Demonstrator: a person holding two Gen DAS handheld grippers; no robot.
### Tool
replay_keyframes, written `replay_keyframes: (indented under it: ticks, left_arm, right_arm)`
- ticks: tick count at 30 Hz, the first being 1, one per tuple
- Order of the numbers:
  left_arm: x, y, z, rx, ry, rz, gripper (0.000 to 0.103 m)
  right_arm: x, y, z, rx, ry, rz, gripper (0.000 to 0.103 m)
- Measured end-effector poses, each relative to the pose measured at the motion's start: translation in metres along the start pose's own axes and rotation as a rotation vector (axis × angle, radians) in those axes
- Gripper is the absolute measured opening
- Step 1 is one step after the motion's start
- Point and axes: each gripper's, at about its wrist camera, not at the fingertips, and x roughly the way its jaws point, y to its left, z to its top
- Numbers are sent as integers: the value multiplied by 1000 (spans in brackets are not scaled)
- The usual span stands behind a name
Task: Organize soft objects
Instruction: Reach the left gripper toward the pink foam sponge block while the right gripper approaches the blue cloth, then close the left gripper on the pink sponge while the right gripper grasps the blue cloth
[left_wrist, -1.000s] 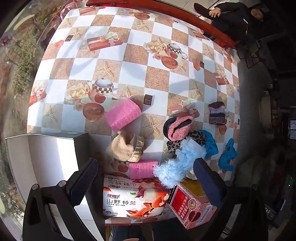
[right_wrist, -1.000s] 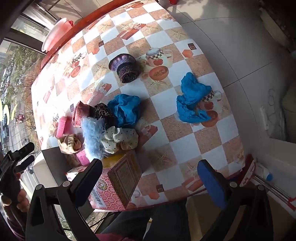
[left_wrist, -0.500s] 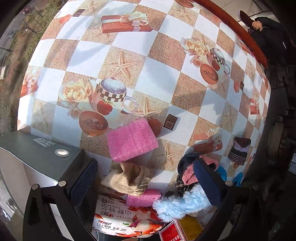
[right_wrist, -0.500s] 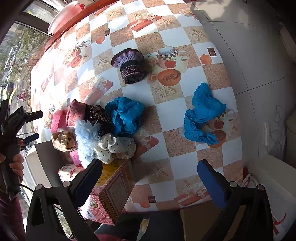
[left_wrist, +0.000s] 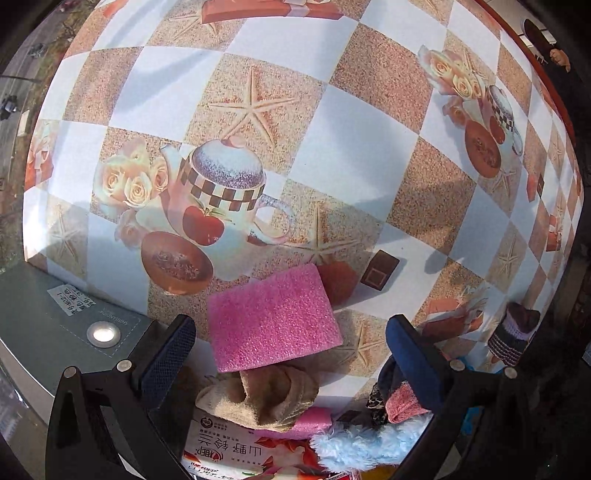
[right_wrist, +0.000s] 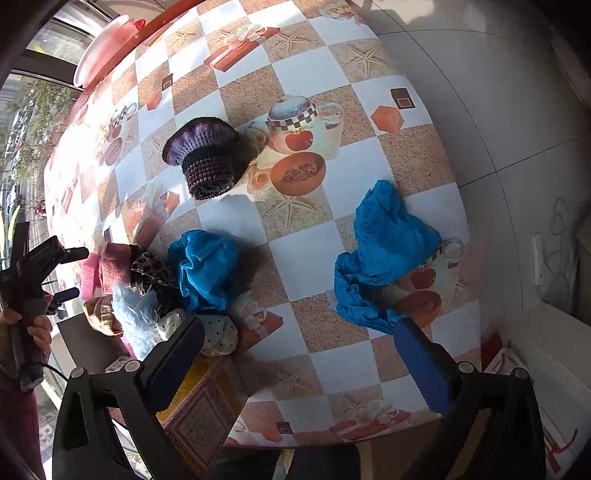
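Left wrist view: the left gripper (left_wrist: 290, 343) hangs low over the checkered surface (left_wrist: 354, 122), its fingers (left_wrist: 168, 356) spread wide and holding nothing.
Pink sponge: a pink sponge (left_wrist: 271, 317) lies flat between the two fingers, touching neither.
Beige knit: a beige knit piece (left_wrist: 258, 397) sits just below the sponge, against a printed box (left_wrist: 236, 452).
Other soft things: a fluffy light-blue piece (left_wrist: 354, 445) and a small pink cloth (left_wrist: 400, 406) crowd by the right-hand finger; a purple knit hat (left_wrist: 511, 334) stands apart at the surface's edge.
Grey box: a grey box (left_wrist: 48, 328) sits at the left.
Right wrist view: the right gripper (right_wrist: 299, 360) is wide open and empty above the near edge.
Blue cloths: one crumpled blue cloth (right_wrist: 384, 251) lies alone near the right-hand finger; a second blue cloth (right_wrist: 205, 267) sits in the pile.
Knit hat here: the hat (right_wrist: 205, 158) stands farther back, well apart from both cloths.
Pile: a dotted cream cloth (right_wrist: 218, 334) rests beside a patterned carton (right_wrist: 207, 410).
Person: a hand (right_wrist: 35, 326) grips the left gripper's handle at the left.
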Motion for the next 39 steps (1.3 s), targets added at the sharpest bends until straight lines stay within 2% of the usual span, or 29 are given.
replay_keyframes:
  ticks: [5, 12, 15, 19, 21, 22, 23, 24, 25, 26, 28, 29, 30, 35, 39]
  left_arm:
    - [37, -21, 1, 21, -5, -21, 103]
    - [70, -29, 1, 30, -23, 31, 103]
    - [82, -28, 1, 35, -22, 63, 100]
    - [87, -23, 9, 49, -26, 138, 90]
    - [94, -22, 12, 50, -27, 126, 73]
    - [99, -20, 13, 44, -19, 108, 59]
    - [103, -18, 13, 39, -18, 93, 50]
    - [107, -18, 13, 38, -24, 81, 46]
    - [112, -18, 11, 44, -37, 68, 34]
    - [116, -19, 11, 54, -47, 62, 24]
    - [124, -20, 10, 73, -69, 61, 24]
    - [126, -17, 2, 83, -89, 63, 24]
    - [128, -16, 0, 94, -114, 70, 24]
    - [131, -17, -6, 171, -226, 136, 24]
    - [121, -28, -13, 298, -322, 218, 24]
  right_arm:
    - [10, -26, 16, 72, -16, -16, 103]
    - [49, -39, 29, 72, 8, -107, 103]
    - [67, -40, 31, 71, 22, -115, 103]
    - [85, -37, 31, 51, 36, -131, 103]
    - [88, -35, 28, 39, 36, -132, 103]
    - [88, -34, 26, 32, 34, -139, 103]
    - [88, -34, 23, 26, 29, -147, 99]
    - [88, -34, 21, 21, 31, -147, 84]
    - [87, -34, 19, 13, 24, -158, 81]
    - [86, -34, 17, 5, 16, -163, 75]
    - [78, -33, 14, -19, -12, -164, 53]
    - [75, -34, 14, -25, -19, -148, 34]
    - [74, -36, 14, -22, -17, -120, 28]
    - [64, -42, 9, 4, -38, -42, 28]
    - [48, -39, 4, -11, -58, -19, 28]
